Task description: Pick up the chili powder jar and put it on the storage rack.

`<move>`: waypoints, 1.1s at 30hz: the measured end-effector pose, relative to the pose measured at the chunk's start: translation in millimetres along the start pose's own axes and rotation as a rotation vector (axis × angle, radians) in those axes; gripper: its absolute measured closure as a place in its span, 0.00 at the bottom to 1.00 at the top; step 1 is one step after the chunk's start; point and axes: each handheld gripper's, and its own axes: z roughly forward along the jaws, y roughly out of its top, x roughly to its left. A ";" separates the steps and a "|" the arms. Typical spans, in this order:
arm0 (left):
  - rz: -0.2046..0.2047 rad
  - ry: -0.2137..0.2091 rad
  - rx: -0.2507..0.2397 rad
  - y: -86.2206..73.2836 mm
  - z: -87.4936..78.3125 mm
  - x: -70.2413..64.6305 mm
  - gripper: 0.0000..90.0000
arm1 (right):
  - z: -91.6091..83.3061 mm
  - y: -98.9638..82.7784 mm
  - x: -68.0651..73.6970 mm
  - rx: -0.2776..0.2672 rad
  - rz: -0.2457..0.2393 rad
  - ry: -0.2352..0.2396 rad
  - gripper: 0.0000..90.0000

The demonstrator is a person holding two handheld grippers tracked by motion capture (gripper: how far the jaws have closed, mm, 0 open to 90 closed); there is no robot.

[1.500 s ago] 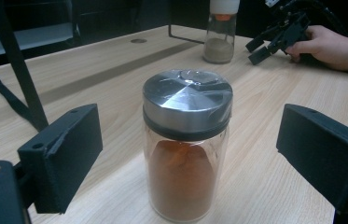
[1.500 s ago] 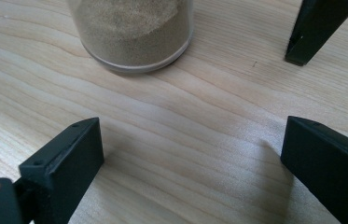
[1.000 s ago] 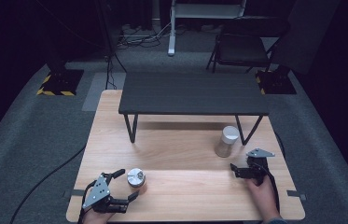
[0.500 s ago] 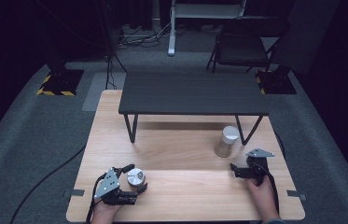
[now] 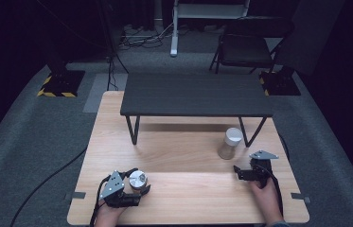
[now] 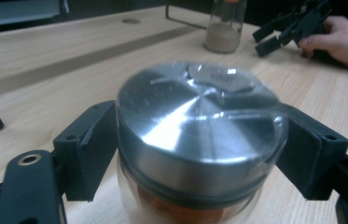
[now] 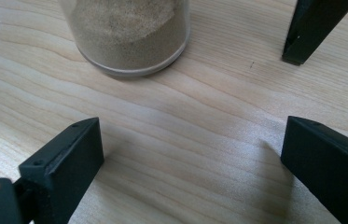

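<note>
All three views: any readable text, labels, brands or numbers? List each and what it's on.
None readable.
Metal-lidded jar between the left tongs: bare brushed lid, no print, image blurred.
Jar of sand-coloured powder ahead of the right tongs: no label on the part shown.
Yellow-black hazard stripes on the floor: pattern, no words.
Wooden table and dark shelf: no markings.
</note>
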 end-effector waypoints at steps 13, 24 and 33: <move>-0.004 0.005 0.082 4.1 4.7 -1.3 0.25 | 0.0 0.0 0.0 0.000 0.000 0.000 0.06; -0.006 0.014 0.110 5.0 4.2 -0.4 0.32 | 0.0 0.0 0.0 0.000 0.000 0.000 0.06; 0.029 0.018 0.136 14.3 8.1 -6.9 0.33 | 0.2 0.3 -0.2 0.000 -0.001 0.000 0.06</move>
